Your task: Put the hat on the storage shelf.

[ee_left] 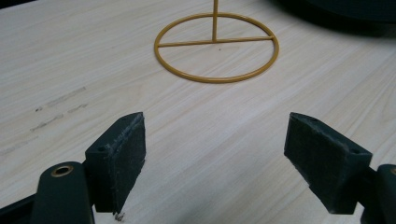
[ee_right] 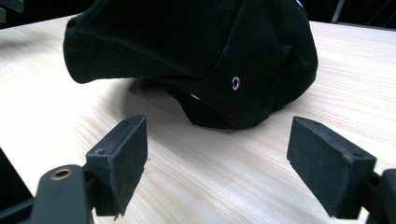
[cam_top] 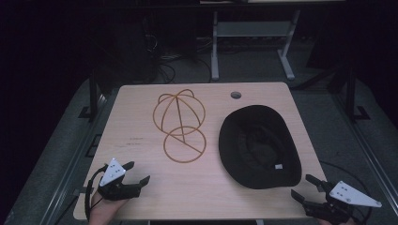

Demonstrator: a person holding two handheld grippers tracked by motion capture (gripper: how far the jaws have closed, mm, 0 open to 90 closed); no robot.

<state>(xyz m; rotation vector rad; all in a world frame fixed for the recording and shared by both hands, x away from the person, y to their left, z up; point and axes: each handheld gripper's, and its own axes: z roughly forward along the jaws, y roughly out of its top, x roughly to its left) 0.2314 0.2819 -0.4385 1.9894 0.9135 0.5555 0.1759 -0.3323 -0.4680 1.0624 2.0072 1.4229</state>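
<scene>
The black hat (cam_top: 260,146) lies upside down on the right half of the surface (cam_top: 141,187), hollow facing up, a small white label showing inside near its front edge; in the right claw view its brim sags toward the wood and a metal eyelet (ee_right: 236,83) marks the crown. Just left of it stands the gold wire stand (cam_top: 179,123) — a domed cage above a flat ring base — apart from the hat and bearing nothing. The right claw (cam_top: 306,187) rests at the near right corner, jaws spread, nothing between them, pointed at the hat's near edge. The left claw (cam_top: 137,172) sits at the near left, equally spread and empty, facing the stand's ring base (ee_left: 216,46). Judged risks: the hat is soft, so a pinch on the brim alone could let it fold or slip; the light wire stand could slide or tip if the hat is dragged against it — steadying the base looks advisable.
</scene>
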